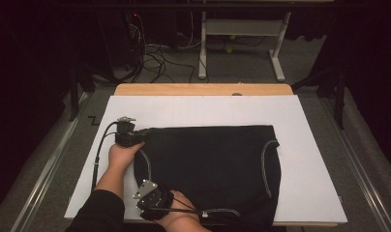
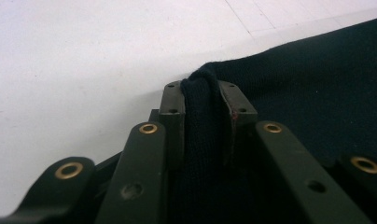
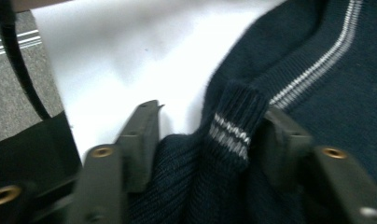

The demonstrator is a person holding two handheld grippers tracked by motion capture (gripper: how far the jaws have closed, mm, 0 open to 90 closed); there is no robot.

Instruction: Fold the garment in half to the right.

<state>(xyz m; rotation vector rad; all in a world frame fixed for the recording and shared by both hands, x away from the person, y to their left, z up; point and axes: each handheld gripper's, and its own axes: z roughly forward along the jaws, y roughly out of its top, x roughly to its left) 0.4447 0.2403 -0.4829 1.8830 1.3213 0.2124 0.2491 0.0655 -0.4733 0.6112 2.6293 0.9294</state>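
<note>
sweater (image 1: 210, 169) is dark navy knit with pale stripe trim, lying mostly flat on the white board (image 1: 309, 193) that covers the table, roughly centre and running off toward the near edge. it looks already folded in on itself: a squarish dark block with a curved striped edge on its right side and another striped edge at its left. judging from that, you're partway through a fold, with at least one more to go, and nothing is stacked or set aside yet.

your left gripper (image 1: 127, 136) sits at the far left corner of the sweater. in the left gripper view a ridge of knit stands pinched between the two jaws (image 2: 203, 112), so it is clenched on the sweater. fabric runs from that pinch away to the right and lies flat on the board.

your right gripper (image 1: 152, 197) is at the near left part of the sweater, close to the near edge of the board, grey plate on top. in the right gripper view a ribbed, striped cuff or hem (image 3: 231, 123) bunches up between the jaws. the right jaw touches it, but there is a gap of white at the left jaw, so it looks partly closed around the sweater and i cannot tell if the grip is firm. that frame is a bit blurred.

both grips are on the sweater's left side, so my guess is that the left side is what you carry next.
</note>
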